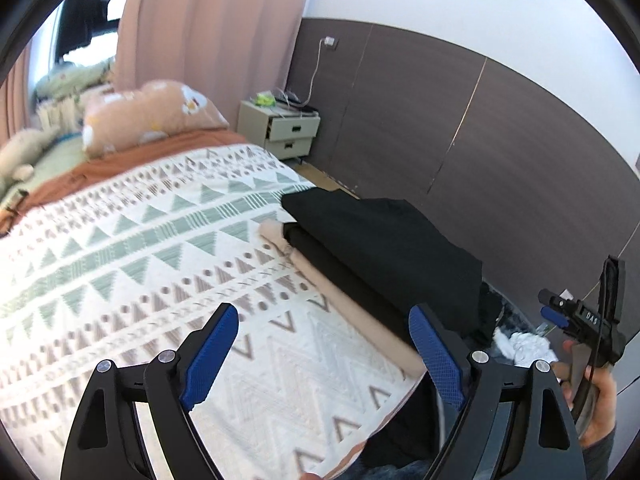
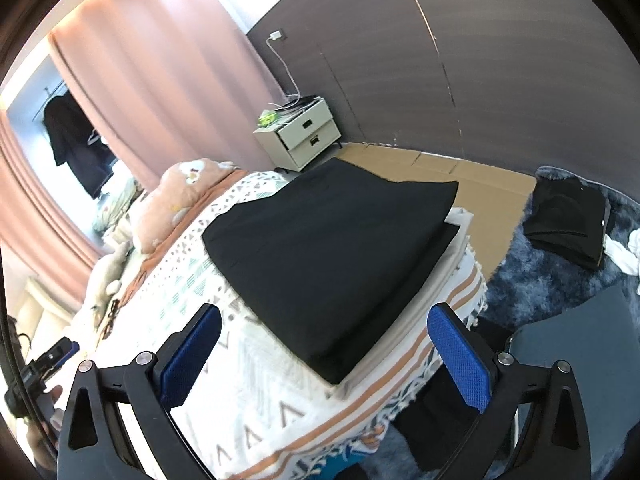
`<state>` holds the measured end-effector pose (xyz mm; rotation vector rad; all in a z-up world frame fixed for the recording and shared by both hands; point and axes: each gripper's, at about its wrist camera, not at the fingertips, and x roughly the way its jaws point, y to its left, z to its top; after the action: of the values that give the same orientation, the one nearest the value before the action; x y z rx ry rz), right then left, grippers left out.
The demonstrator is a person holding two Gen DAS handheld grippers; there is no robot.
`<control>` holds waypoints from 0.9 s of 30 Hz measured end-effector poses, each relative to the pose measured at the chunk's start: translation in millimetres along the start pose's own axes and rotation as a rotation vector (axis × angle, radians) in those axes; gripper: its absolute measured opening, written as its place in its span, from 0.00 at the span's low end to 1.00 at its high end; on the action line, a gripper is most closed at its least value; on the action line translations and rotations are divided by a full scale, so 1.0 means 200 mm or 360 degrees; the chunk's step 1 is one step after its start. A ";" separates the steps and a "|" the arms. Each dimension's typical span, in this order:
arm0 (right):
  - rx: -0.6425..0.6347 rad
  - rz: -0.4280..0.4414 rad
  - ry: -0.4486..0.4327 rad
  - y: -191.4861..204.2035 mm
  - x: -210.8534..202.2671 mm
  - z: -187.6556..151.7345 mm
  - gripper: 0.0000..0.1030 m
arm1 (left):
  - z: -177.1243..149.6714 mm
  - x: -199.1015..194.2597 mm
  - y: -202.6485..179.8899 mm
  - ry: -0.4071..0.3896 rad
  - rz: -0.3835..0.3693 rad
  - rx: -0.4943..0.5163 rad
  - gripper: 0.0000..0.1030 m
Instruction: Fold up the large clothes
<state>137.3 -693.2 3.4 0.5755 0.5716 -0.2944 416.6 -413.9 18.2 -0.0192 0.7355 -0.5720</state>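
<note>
The folded black garment [image 2: 332, 256] is stacked at the bed [image 1: 132, 240] corner. At six o'clock, the left gripper [image 1: 324, 356] and right gripper [image 2: 324, 356] are held released, nothing grasped; open bedspread lies at nine o'clock.

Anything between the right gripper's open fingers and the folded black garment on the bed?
Only patterned bedspread separates the right gripper from the black garment, per the right wrist view.

Black hand-held gripper [image 1: 324, 356], blue textured pads [image 1: 210, 356], silver screws.
</note>
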 end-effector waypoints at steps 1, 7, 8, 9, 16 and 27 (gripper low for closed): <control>-0.0014 0.0010 -0.0004 0.03 -0.03 -0.03 1.00 | -0.02 -0.07 -0.01 -0.0022 0.0019 0.0024 0.85; -0.0085 0.0052 -0.0030 0.17 -0.23 -0.16 1.00 | -0.16 -0.35 -0.02 -0.0119 0.0063 0.0028 0.85; -0.0105 0.0053 -0.0038 0.19 -0.27 -0.19 1.00 | -0.18 -0.39 -0.02 -0.0128 0.0064 0.0015 0.85; -0.0131 0.0055 -0.0046 0.22 -0.31 -0.21 1.00 | -0.21 -0.43 -0.01 -0.0135 0.0068 0.0000 0.85; -0.0260 0.0088 -0.0129 0.36 -0.52 -0.38 1.00 | -0.42 -0.70 0.03 -0.0207 0.0168 -0.0028 0.85; -0.0298 0.0192 -0.0151 0.47 -0.62 -0.64 1.00 | -0.74 -1.02 0.19 -0.0303 0.0338 -0.0157 0.85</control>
<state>21.7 -529.0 26.9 0.4108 0.4650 -0.1512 218.4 -254.4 26.5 -0.0849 0.5712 -0.3256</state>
